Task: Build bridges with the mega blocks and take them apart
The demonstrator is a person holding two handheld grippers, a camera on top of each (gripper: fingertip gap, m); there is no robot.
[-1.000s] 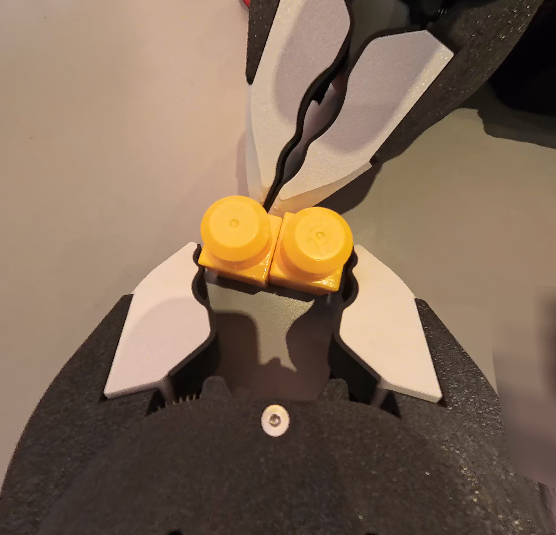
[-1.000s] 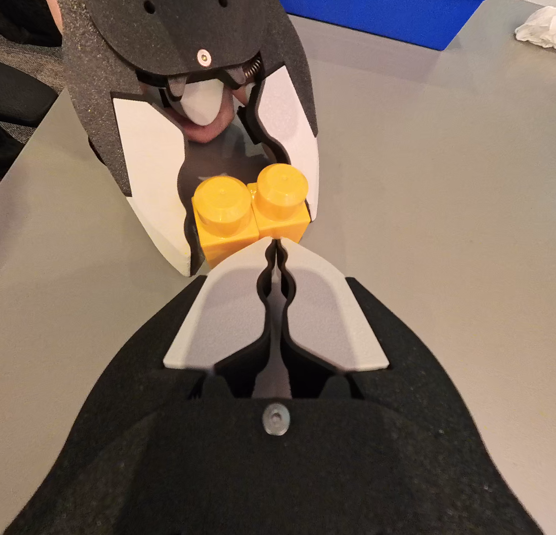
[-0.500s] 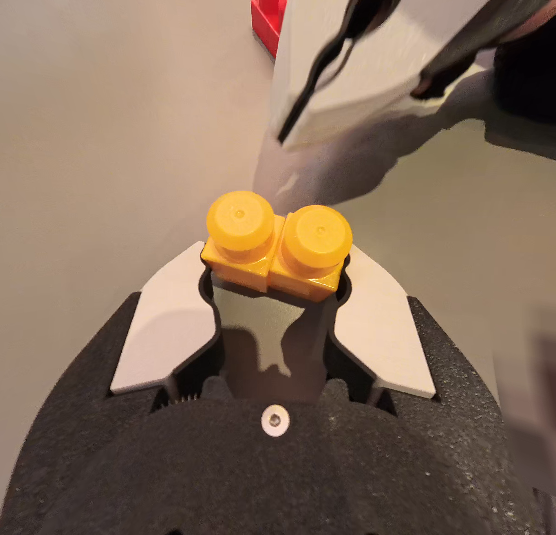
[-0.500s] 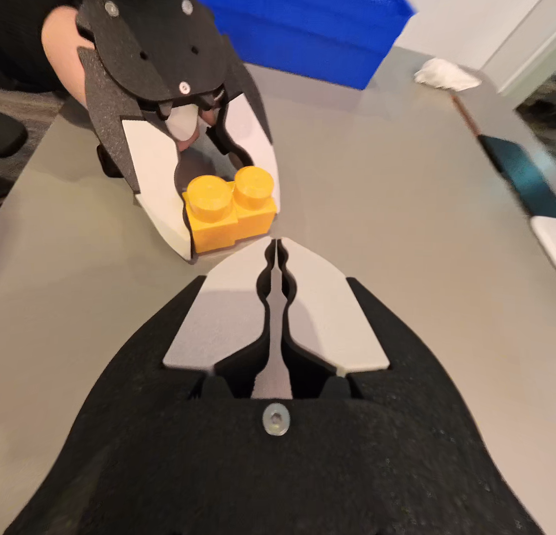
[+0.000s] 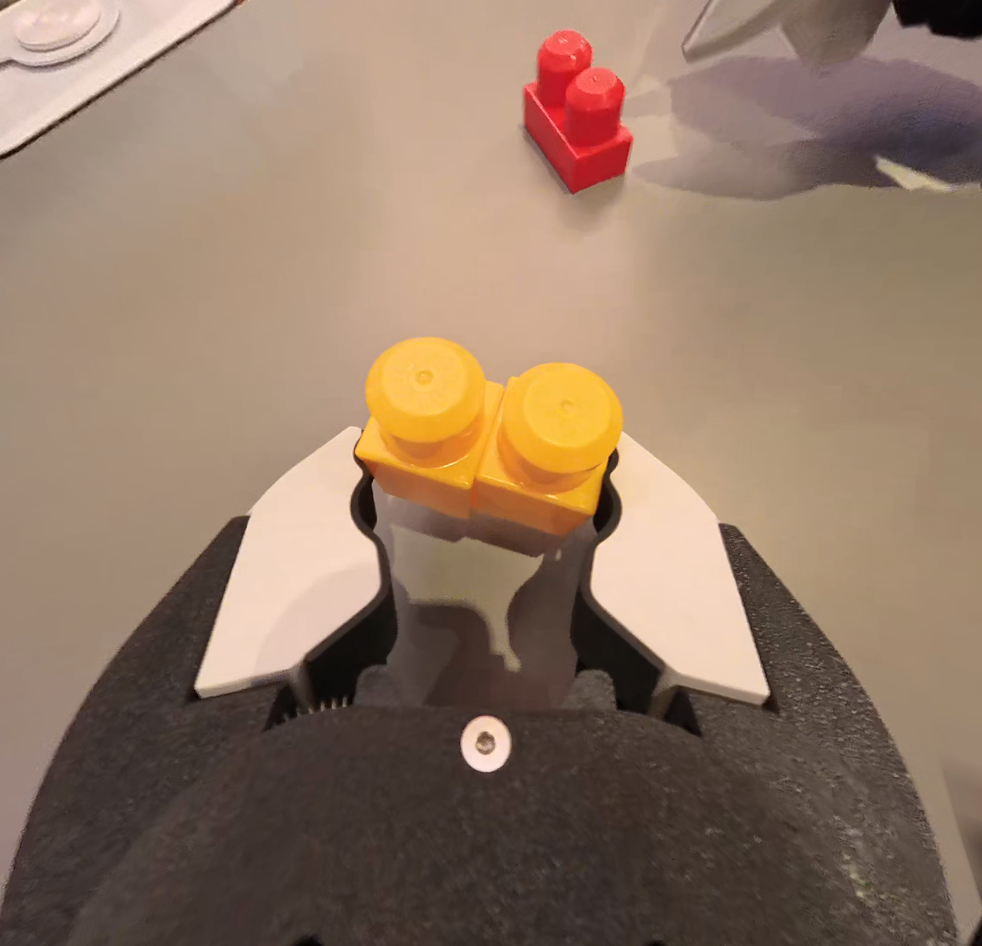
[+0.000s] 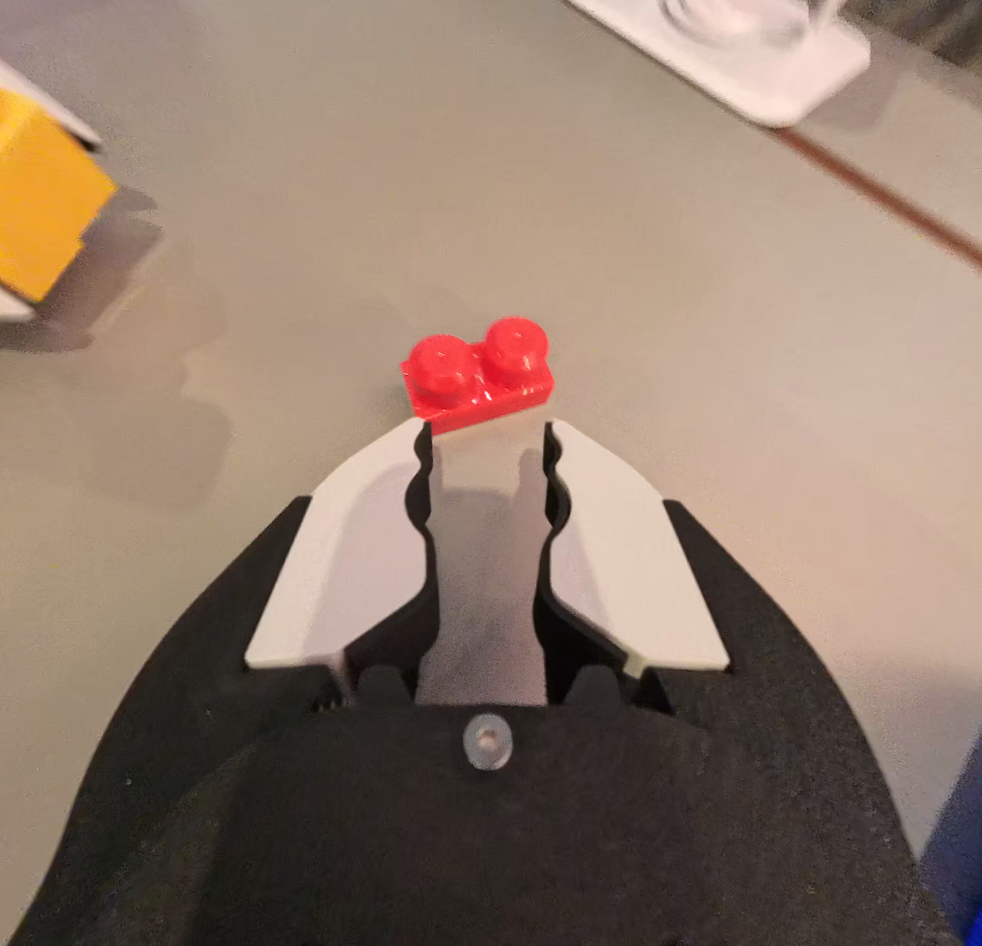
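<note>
Plain grey desk (image 5: 265,282), a white tray (image 5: 106,43) at its far edge, room otherwise blurred. Left tool (image 5: 486,468) clamped a yellow block (image 5: 478,474); right tool (image 6: 486,431) was parted and empty just short of a red block (image 6: 478,383) standing alone on the desk. No bridge stood — blocks all separate, so apparently between builds.

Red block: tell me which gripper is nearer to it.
Right. The right gripper is open just short of the red block; the left gripper holds the yellow block farther back.
</note>
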